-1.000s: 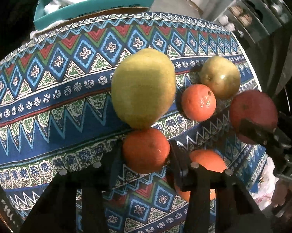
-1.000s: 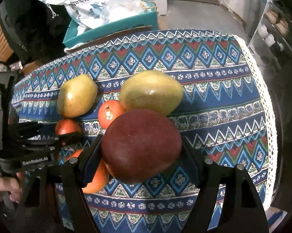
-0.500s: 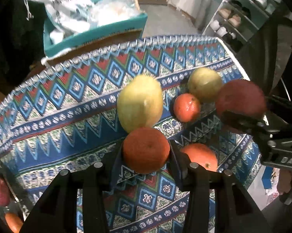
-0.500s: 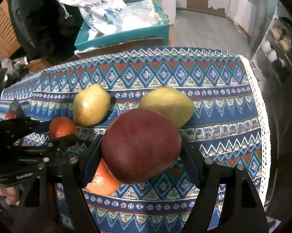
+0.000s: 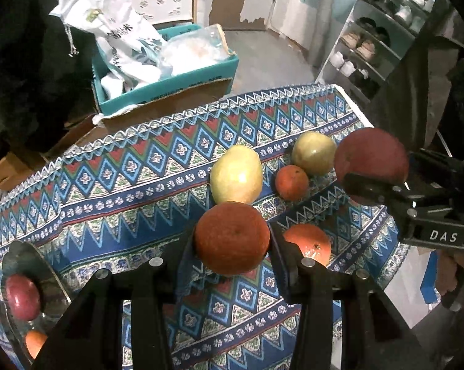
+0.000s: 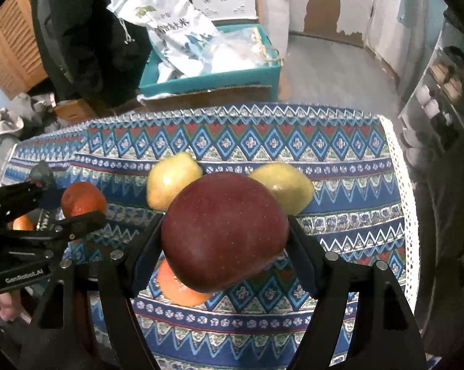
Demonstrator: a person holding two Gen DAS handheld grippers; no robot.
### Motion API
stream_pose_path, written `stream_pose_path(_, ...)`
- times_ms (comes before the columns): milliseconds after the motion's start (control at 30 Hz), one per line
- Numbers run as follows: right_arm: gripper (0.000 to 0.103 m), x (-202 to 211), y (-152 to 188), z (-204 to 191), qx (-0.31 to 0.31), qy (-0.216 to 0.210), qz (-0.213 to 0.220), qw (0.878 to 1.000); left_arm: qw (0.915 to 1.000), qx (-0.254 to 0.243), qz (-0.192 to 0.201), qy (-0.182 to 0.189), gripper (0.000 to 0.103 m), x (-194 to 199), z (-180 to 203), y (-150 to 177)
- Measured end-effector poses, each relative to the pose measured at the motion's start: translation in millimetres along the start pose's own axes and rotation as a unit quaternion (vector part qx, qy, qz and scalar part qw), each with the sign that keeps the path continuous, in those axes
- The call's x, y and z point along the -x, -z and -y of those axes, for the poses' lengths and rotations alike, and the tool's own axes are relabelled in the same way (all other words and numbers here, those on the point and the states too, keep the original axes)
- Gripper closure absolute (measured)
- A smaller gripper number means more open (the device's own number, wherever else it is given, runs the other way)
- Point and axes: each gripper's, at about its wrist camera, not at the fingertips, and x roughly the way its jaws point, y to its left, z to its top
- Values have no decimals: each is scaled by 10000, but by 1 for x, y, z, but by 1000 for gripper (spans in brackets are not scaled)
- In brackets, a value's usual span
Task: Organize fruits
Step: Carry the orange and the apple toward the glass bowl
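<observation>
In the left wrist view my left gripper (image 5: 232, 242) is shut on an orange (image 5: 232, 237), held above the patterned tablecloth (image 5: 133, 185). In the right wrist view my right gripper (image 6: 225, 237) is shut on a dark red apple (image 6: 225, 231), also off the table. On the cloth lie a yellow pear (image 5: 236, 174), a greenish pear (image 5: 313, 157), a small orange (image 5: 292, 182) and a larger orange (image 5: 309, 243). A shiny metal bowl (image 5: 25, 252) at lower left holds a red apple (image 5: 22, 296) and an orange (image 5: 34, 342).
Beyond the table's far edge stands a teal box (image 5: 170, 83) stuffed with white bags. A shoe rack (image 5: 370, 46) is at the right. A white lace hem (image 6: 400, 185) marks the cloth's right edge. A person's hand (image 6: 1, 305) grips the left tool.
Both grippers have risen with their fruit, so the table looks smaller and farther. The metal bowl with an apple and an orange has come into view at lower left.
</observation>
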Motion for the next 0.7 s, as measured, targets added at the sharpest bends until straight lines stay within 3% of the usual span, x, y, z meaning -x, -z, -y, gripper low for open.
stream_pose_path(700,27,57,-14,-60,463,-310,528,9970,9984,336,445,23,57,81,-31,17)
